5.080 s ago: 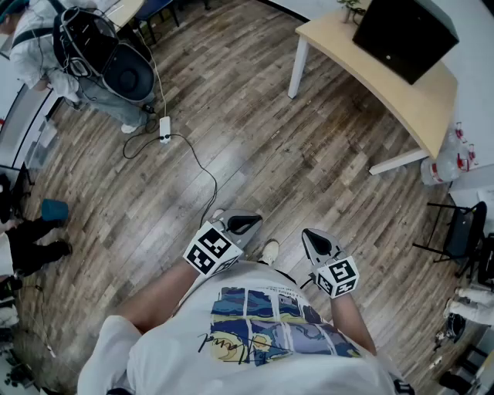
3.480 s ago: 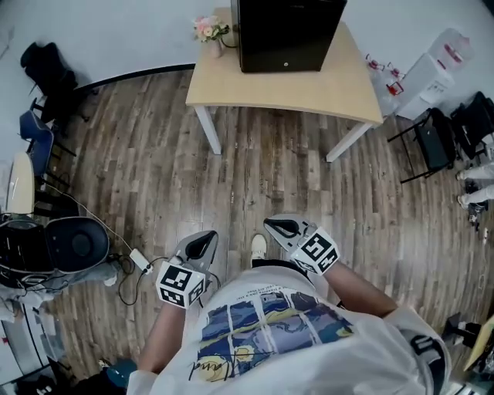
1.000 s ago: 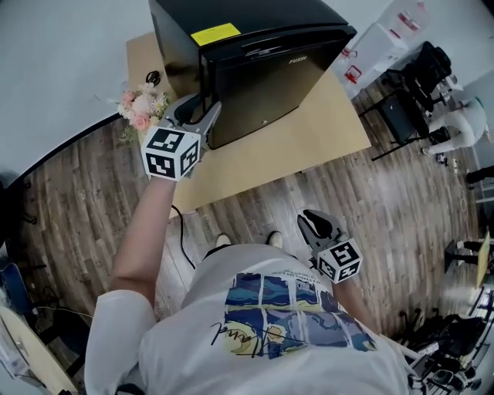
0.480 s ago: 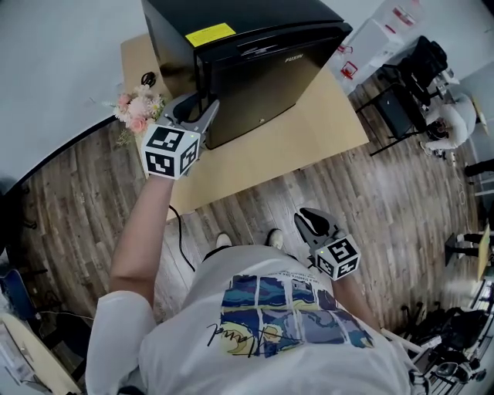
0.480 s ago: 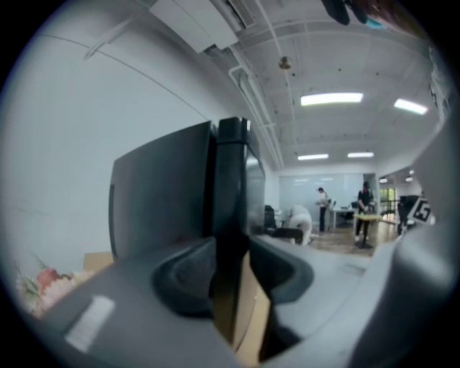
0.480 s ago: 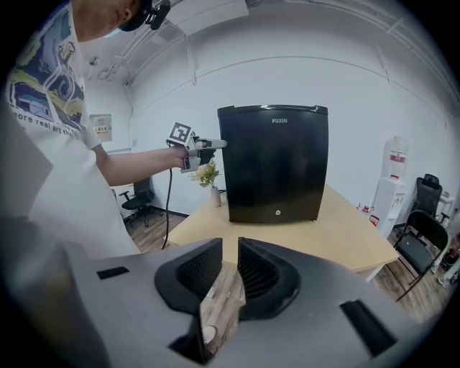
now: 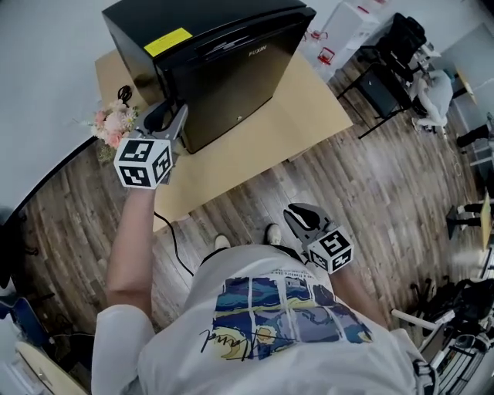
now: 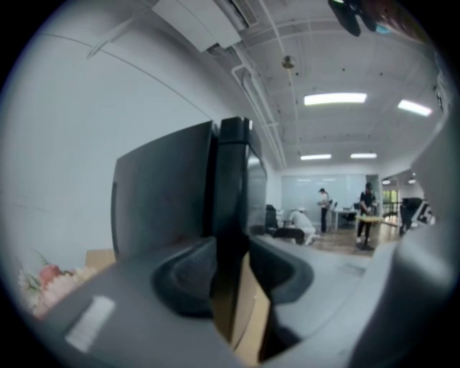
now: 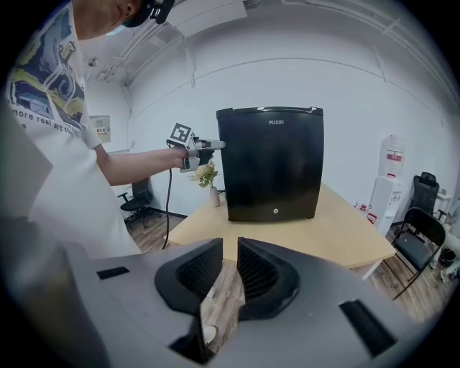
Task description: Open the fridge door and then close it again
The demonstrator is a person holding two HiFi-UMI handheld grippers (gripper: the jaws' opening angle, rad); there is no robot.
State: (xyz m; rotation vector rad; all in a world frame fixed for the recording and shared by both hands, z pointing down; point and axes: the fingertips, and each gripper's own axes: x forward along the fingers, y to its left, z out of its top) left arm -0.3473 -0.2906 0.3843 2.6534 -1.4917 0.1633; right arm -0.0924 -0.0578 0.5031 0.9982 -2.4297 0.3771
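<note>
A black mini fridge stands on a pale wooden table with its door flush against the body. My left gripper is raised to the upper left front corner of the fridge. In the left gripper view the door's dark vertical edge runs straight down into the gap of my left gripper, whose jaws stand apart; contact cannot be made out. My right gripper hangs low by the person's waist over the floor. The right gripper has only a narrow slit between its jaws and holds nothing.
A small vase of pink flowers stands on the table just left of the fridge, under my left arm. A black cable drops from the table to the wooden floor. White boxes and dark chairs stand to the right.
The person turned, walked up to the fridge and raised the left gripper to its left front corner. Over the last second that gripper stays there; the right gripper stays low.
</note>
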